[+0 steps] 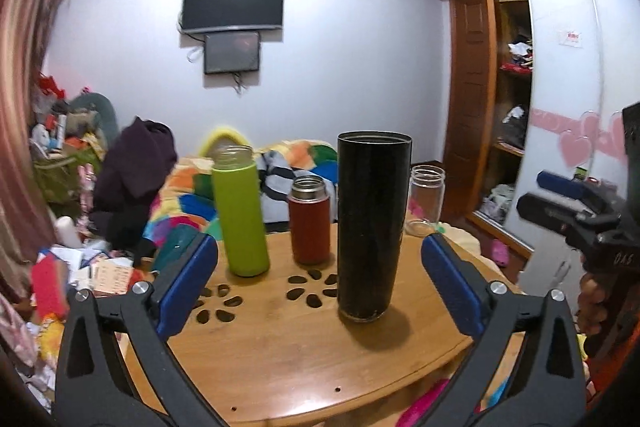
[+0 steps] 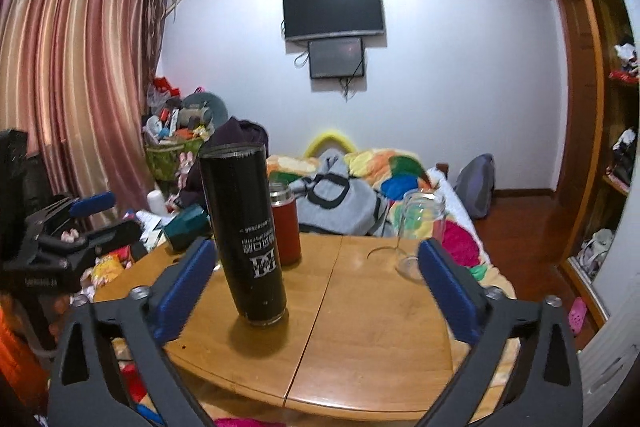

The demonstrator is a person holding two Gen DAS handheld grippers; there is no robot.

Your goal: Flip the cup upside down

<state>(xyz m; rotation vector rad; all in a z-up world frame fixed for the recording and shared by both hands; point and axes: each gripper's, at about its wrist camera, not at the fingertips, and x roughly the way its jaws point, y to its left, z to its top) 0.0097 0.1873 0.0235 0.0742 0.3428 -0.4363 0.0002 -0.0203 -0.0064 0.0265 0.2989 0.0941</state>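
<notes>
A tall black cup point(image 1: 370, 227) stands on the round wooden table point(image 1: 280, 347), with its print upside down in the right wrist view point(image 2: 244, 235). Behind it stand a green bottle point(image 1: 240, 215), a small red flask point(image 1: 310, 223) and a clear glass jar point(image 1: 426, 201). My left gripper point(image 1: 320, 283) is open and empty, its blue pads on either side of the black cup and nearer me. My right gripper point(image 2: 316, 287) is open and empty, with the black cup near its left pad. The jar point(image 2: 420, 231) is by its right pad. The right gripper also shows in the left wrist view point(image 1: 560, 195).
A bed with a colourful quilt point(image 2: 380, 179) lies behind the table. Clutter and a curtain point(image 2: 72, 87) fill the left side. A wooden wardrobe point(image 1: 492, 87) stands at the right. The other gripper point(image 2: 72, 223) shows at the left of the right wrist view.
</notes>
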